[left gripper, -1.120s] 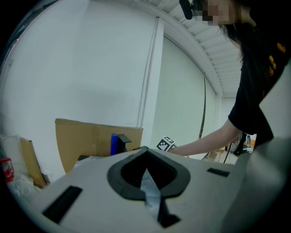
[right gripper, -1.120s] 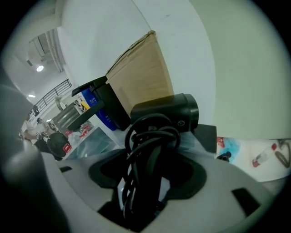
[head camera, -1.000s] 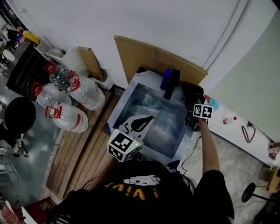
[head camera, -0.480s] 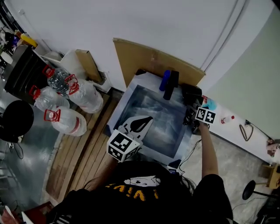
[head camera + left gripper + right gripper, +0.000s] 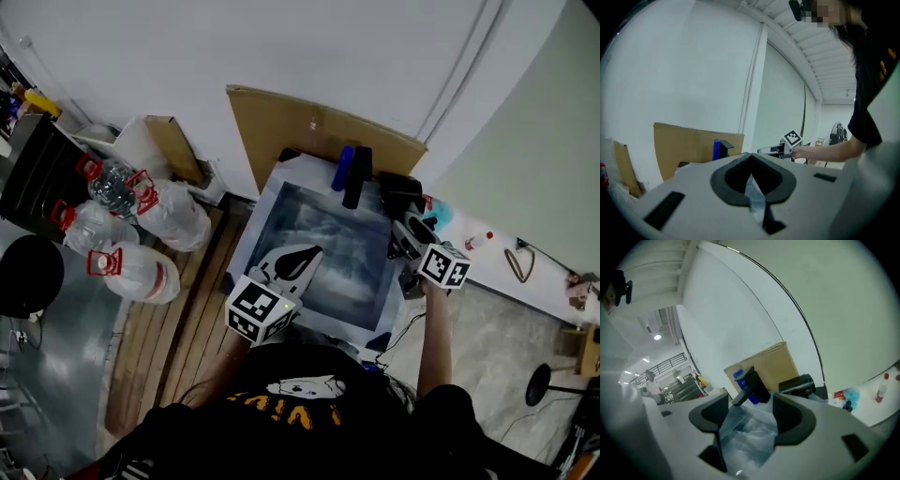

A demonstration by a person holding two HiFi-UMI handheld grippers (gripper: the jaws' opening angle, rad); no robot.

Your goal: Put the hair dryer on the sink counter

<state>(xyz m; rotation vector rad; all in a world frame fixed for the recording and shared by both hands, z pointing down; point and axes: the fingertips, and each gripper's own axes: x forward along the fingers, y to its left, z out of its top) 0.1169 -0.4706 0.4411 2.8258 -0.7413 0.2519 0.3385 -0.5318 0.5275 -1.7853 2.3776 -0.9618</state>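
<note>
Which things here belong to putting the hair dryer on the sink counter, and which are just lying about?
For the job:
hair dryer
sink counter

Lying about:
water jugs
cardboard sheet
blue bottle

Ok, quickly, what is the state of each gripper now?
Left gripper: closed, holding nothing.
Right gripper: open, fingers closing, nothing between them.

Left gripper [image 5: 309,255] sat near torso, jaws together; right gripper [image 5: 410,228] was out on extended arm, jaws wide, closing on nothing
</note>
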